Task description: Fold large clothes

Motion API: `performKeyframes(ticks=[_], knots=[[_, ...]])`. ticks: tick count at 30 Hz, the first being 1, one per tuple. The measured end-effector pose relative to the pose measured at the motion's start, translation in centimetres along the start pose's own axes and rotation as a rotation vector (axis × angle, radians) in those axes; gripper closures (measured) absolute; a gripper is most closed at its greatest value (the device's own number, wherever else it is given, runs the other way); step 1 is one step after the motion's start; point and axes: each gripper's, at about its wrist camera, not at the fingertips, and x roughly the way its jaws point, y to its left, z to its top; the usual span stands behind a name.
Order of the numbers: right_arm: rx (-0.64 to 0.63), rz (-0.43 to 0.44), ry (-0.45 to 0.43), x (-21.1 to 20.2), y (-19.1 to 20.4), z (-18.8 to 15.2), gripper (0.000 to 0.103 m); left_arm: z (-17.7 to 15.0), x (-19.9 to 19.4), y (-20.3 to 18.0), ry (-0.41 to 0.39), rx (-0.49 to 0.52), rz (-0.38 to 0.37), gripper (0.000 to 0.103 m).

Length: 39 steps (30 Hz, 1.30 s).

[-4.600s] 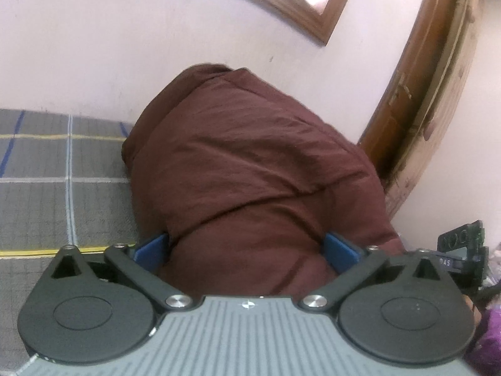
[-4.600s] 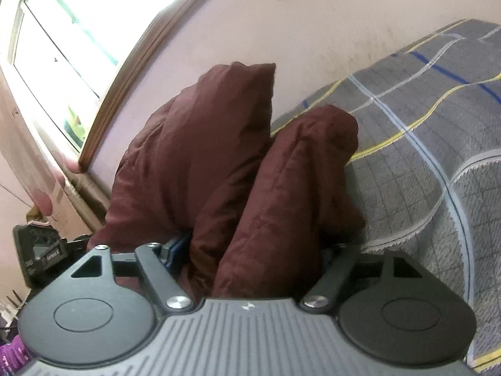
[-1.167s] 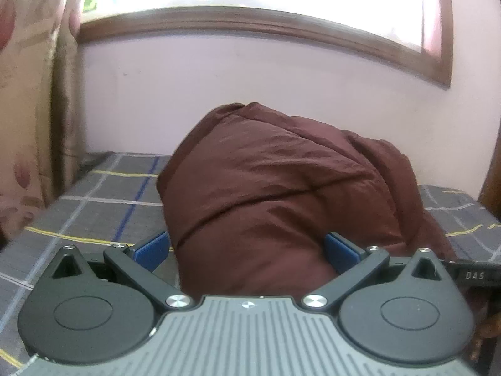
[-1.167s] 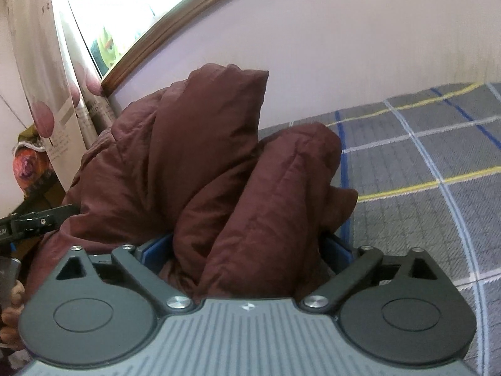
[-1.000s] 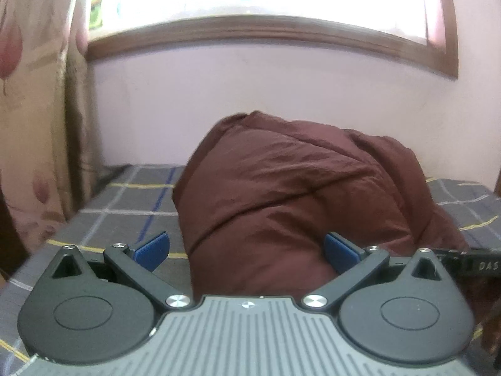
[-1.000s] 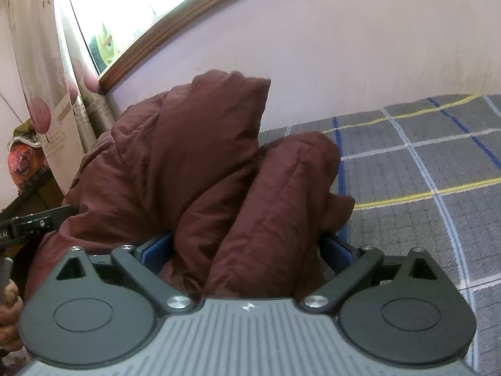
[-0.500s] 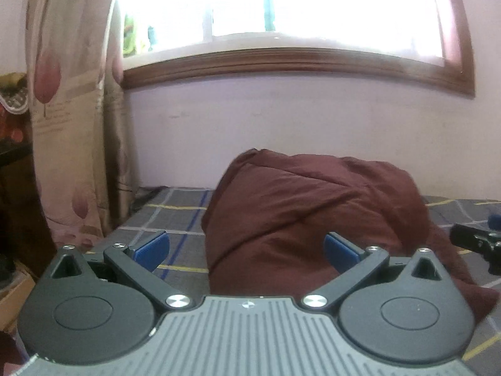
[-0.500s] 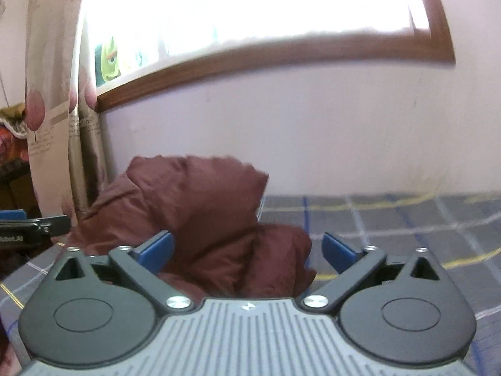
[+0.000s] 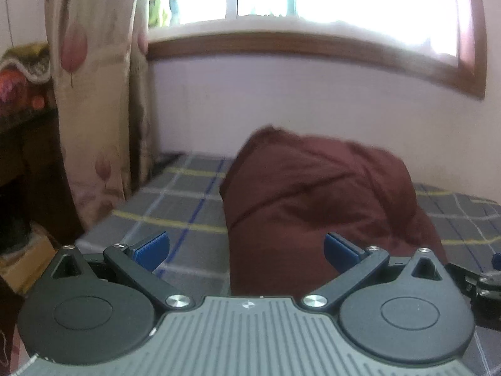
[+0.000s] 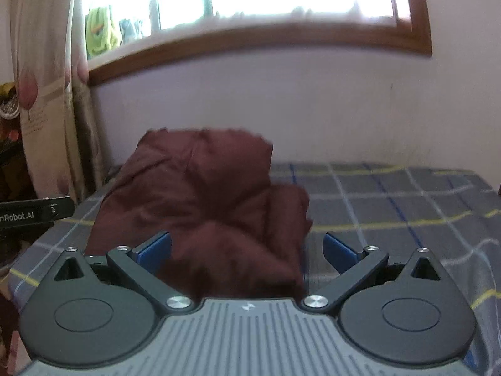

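While both grippers, L (image 9: 245, 246) & R (image 10: 247, 246), gape empty, maroon garment (image 10: 200, 200) lies bunched; long axis unclear.

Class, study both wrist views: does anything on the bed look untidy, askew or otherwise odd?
The maroon garment sits in a lumpy, bulging heap on the checked bedspread, not flat; one fold juts out on its right side. Both the left claw and right claw are open, holding nothing. Nothing looks spilled or damaged.

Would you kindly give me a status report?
Left gripper open, right gripper open. Maroon garment bundled on plaid bed, unheld. Nothing in the way.
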Motion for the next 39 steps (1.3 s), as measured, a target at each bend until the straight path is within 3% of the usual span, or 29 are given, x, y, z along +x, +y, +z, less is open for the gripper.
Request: performKeyframes(ticks=[6, 14, 39], knots=[[-0.005, 0.095, 0.065, -1.5, 0.0, -1.5, 0.0, -1.8, 0.6, 0.7, 0.158, -0.039, -0.016, 0.0], [-0.076, 0.046, 0.106, -1.8, 1.4, -3.0, 0.0, -4.3, 0.6, 0.4, 0.242, -0.017, -0.028, 0.0], [-0.05, 0.04, 0.176, -0.9, 0.8, -5.2, 0.0, -5.8, 0.4, -1.1, 0.275, 0.028, -0.061, 0.0]])
